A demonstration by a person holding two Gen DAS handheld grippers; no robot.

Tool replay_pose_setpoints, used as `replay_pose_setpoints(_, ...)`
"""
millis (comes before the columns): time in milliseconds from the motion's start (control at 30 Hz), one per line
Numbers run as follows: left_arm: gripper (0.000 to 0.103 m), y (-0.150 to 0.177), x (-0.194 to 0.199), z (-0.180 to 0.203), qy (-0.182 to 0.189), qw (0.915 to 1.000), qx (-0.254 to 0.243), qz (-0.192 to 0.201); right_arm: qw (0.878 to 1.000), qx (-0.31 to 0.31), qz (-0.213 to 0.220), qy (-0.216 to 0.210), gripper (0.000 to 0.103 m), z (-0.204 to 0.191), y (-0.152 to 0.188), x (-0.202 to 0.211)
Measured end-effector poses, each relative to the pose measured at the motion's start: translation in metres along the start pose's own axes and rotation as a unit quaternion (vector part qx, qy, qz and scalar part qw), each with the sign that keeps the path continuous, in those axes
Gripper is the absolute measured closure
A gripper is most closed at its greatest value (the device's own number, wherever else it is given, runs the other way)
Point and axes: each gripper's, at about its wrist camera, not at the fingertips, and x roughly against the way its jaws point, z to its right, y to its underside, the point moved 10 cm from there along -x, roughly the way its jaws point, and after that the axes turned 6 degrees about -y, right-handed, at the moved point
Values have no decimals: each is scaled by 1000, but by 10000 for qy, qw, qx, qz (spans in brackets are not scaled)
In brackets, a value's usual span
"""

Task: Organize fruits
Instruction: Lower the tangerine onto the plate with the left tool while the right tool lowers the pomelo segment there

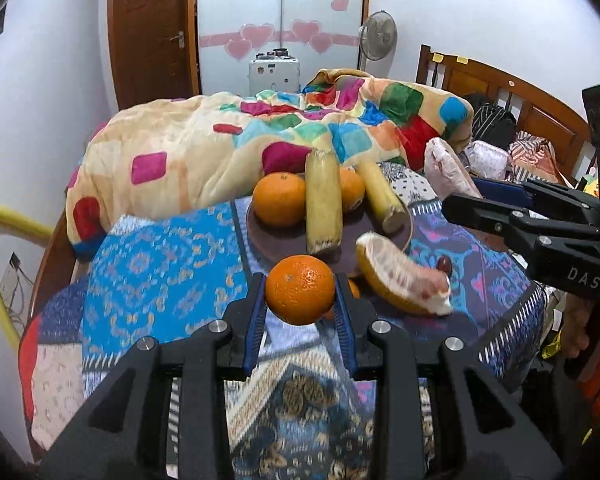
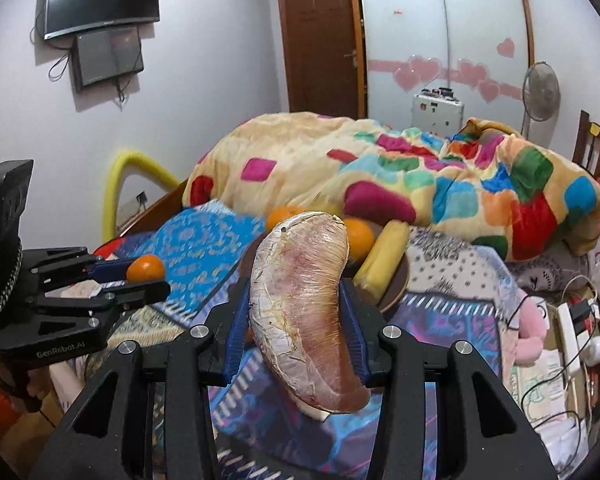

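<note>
Patterned bedcovers (image 1: 160, 264) carry a brown plate (image 1: 260, 236) just ahead of both claws, holding 2 oranges and 2 bananas. Left gripper (image 1: 300, 300) is clenched on an orange (image 1: 300, 290); right gripper (image 2: 296, 312) grasps a wrapped pomelo wedge (image 2: 300, 304). Best to lower each gently into bare plate space, releasing only once supported.

Bed (image 1: 52, 256) with patterned blue sheet (image 1: 160, 264). Directly on it: brown plate (image 1: 276, 240) of fruit mid-sheet, rumpled multicolour blanket (image 1: 204, 148) behind it, small dark-red fruit (image 1: 445, 265) right of plate.
</note>
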Motion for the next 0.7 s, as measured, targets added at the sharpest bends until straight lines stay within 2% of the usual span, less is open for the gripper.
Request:
replay_pose_setpoints(367,71,-22,-47,0,5,10000,-41,-90,9996,-88,224,110,63,28,-28,-22)
replay_pose_setpoints(700,71,-33,-88,-15,-9,9994,172,-285,9998,-71,-101,139,63,38,-27,-64)
